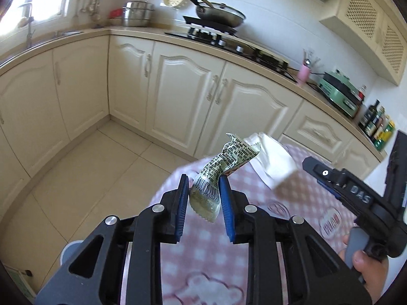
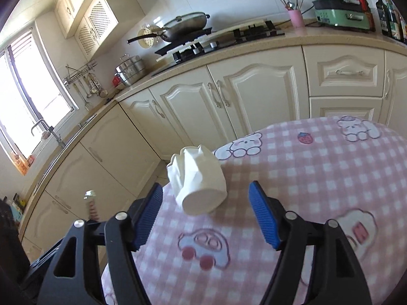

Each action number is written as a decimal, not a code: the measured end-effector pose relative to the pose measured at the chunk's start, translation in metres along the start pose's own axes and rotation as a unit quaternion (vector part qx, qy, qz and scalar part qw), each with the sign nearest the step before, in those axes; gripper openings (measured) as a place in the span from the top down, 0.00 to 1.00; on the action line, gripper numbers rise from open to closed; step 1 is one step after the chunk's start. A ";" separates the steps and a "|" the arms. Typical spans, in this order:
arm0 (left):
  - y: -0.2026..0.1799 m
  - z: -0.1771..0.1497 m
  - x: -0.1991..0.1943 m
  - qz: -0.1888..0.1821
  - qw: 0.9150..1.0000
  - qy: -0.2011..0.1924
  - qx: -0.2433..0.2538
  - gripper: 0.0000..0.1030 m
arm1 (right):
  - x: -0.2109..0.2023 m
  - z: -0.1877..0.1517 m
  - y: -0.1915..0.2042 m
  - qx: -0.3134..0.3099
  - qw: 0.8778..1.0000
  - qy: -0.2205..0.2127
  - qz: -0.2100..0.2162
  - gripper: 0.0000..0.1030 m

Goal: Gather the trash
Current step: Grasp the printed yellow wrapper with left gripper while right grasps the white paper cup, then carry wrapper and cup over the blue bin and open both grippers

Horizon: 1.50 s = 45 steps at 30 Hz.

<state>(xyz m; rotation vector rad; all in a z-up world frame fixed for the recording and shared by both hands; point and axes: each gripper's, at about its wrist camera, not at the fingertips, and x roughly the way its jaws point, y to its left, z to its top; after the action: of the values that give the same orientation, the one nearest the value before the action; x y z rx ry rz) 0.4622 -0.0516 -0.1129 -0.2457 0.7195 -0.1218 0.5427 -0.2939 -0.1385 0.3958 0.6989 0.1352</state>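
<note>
Showing a barcode, wrapper [image 1: 218,178] sits in left gripper [image 1: 203,200].

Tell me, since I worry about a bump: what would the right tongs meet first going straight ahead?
Probably the crushed white paper cup lying on the checked tablecloth; the open right tongs point at it.

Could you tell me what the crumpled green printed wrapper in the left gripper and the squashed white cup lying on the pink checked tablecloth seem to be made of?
The crumpled green printed wrapper looks like thin plastic film: glossy, sharply creased, with a barcode and serrated end. The squashed white cup, lying on its side, seems to be matte paper: its wall is dented in soft folds. The pink checked tablecloth looks like soft fleecy fabric, though blur leaves that open.
</note>
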 end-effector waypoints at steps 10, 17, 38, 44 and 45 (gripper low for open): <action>0.017 0.011 0.026 0.009 1.000 0.005 -0.015 0.77 | 0.051 0.004 0.001 -0.003 0.999 0.032 0.019 0.42; 0.023 0.003 0.015 0.002 1.000 0.010 -0.015 0.77 | 0.035 -0.010 0.024 -0.059 0.998 0.034 -0.008 0.57; 0.141 -0.041 -0.135 0.092 0.993 -0.038 -0.056 0.77 | -0.051 -0.119 0.212 -0.145 0.980 0.050 0.129 0.57; 0.185 -0.062 -0.159 0.125 0.988 -0.036 -0.079 0.77 | -0.049 -0.165 0.258 -0.169 0.972 0.072 0.149 0.57; 0.194 -0.067 -0.161 0.133 0.987 -0.034 -0.085 0.77 | -0.048 -0.171 0.263 -0.171 0.970 0.076 0.152 0.57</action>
<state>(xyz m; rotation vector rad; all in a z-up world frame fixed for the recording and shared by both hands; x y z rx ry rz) 0.3025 0.1544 -0.1097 -0.3134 0.6886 0.2015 0.3983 -0.0116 -0.1238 0.1592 0.7459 0.5747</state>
